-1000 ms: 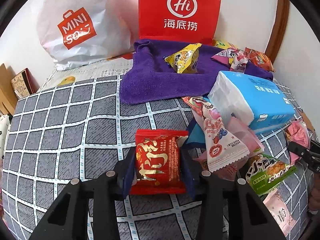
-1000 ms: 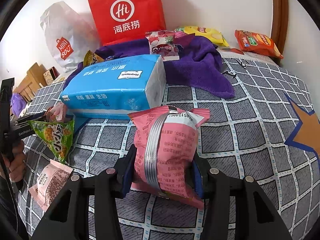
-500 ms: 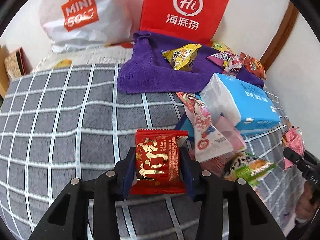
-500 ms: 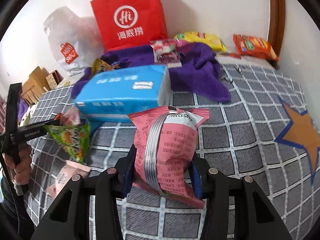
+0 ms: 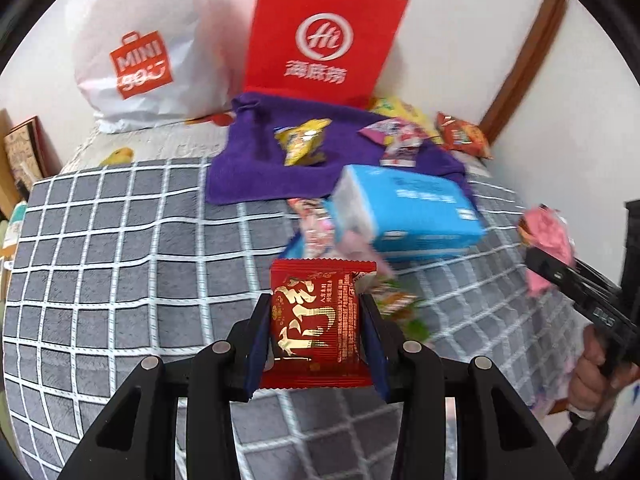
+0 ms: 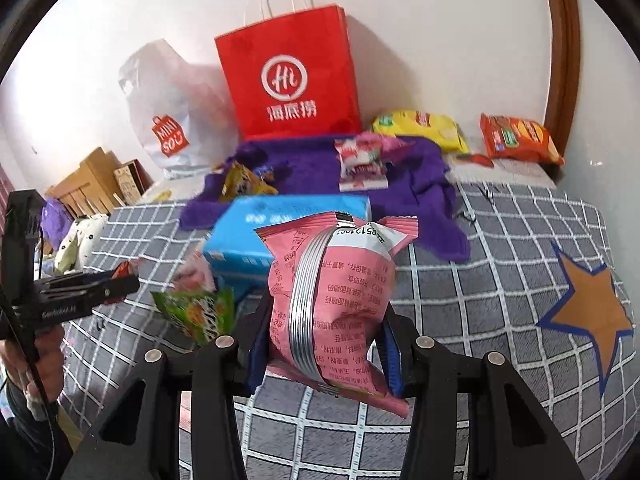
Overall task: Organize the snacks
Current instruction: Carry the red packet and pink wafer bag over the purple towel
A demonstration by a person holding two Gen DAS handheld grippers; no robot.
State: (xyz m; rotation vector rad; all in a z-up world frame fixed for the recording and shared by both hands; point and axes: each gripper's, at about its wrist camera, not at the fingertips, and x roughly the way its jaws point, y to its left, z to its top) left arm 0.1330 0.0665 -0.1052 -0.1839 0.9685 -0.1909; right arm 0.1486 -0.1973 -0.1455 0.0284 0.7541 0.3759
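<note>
Bed with a grey plush white-grid blanket (image 5: pixel 120 264), white wall behind, wood trim at far right. Left gripper (image 5: pixel 316 332) is clamped on a red snack packet (image 5: pixel 316 320), flat glossy foil with crimped ends, held upright above the blanket by both side edges. Right gripper (image 6: pixel 324 340) is clamped on a pink snack bag (image 6: pixel 336 304), puffy, back seam facing the camera, squeezed in at the waist. Judgement: both packets are being carried to a drop spot, likely the purple towel (image 5: pixel 256 172) or one of the bags at the far wall; target is unclear. To do it well: keep grip steady but light on the pink bag, since it is air-filled and could pop or slip out; keep the red packet level; bring one hand in at a time so the tongs don't collide; lower close before releasing. Outward: a green snack pack (image 6: pixel 200 312) and other loose wrappers lie just beside a blue tissue pack (image 5: pixel 408 216), soft plastic-wrapped block. Purple towel is fuzzy and rumpled, with a yellow packet (image 5: pixel 302 146) and a pink-white packet (image 6: pixel 362 164) on it. Far right: a yellow chip bag (image 6: pixel 424 128) and an orange chip bag (image 6: pixel 516 136). Far wall: a stiff red paper bag (image 6: pixel 292 76) with white handles and a crinkly white plastic bag (image 5: pixel 148 48).
</note>
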